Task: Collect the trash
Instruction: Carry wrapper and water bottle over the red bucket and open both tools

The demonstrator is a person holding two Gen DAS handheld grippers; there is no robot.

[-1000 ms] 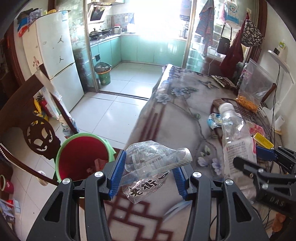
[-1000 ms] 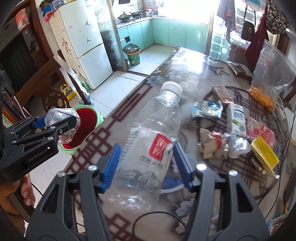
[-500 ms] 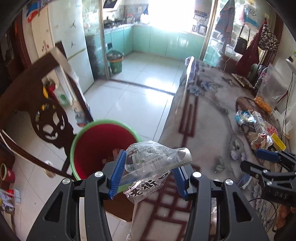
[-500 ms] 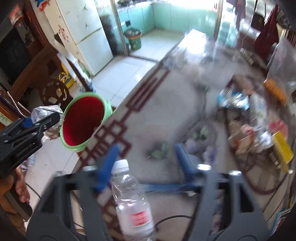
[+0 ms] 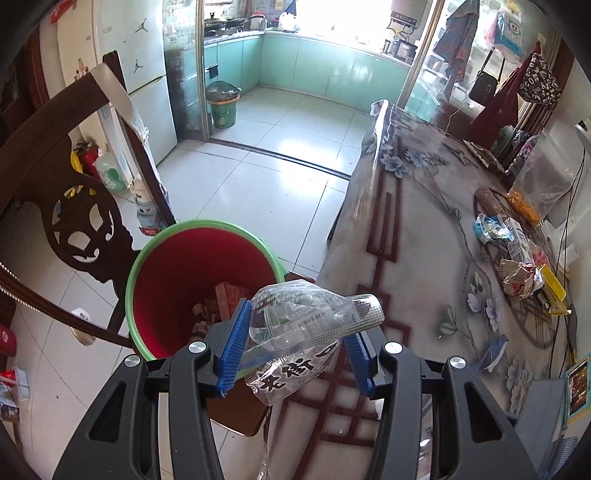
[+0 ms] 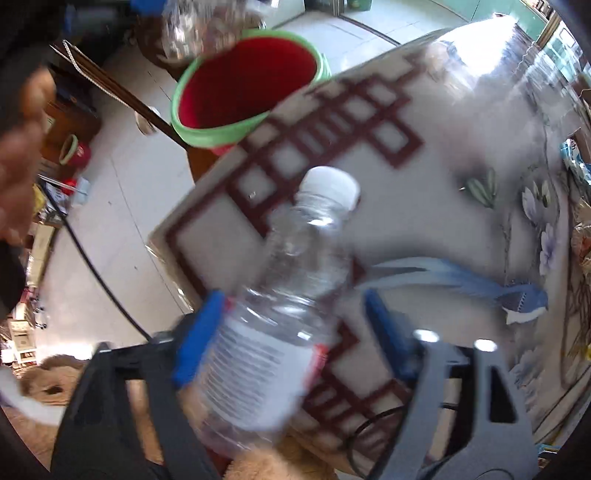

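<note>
My left gripper [image 5: 295,339] is shut on a crumpled clear plastic wrapper [image 5: 303,332] with black characters, held just right of and above the red bin with a green rim [image 5: 199,273], which stands on the floor beside the table. The bin also shows in the right wrist view [image 6: 247,81], with the wrapper [image 6: 207,26] above it. In the blurred right wrist view, a clear water bottle [image 6: 280,306] with a white cap lies between the spread blue fingers [image 6: 195,339] of my right gripper [image 6: 288,336], leaning against the left one, over the table corner.
The patterned table [image 5: 424,229] carries a pile of wrappers and cartons [image 5: 517,251] at its right side. A dark wooden chair [image 5: 74,206] stands left of the bin. A cable [image 6: 96,280] hangs by the table corner. Tiled floor lies beyond.
My left gripper has carried the wrapper left, off the table to the bin's edge. My right gripper has opened and swung toward the table corner; the bottle has slipped down and left between its fingers.
</note>
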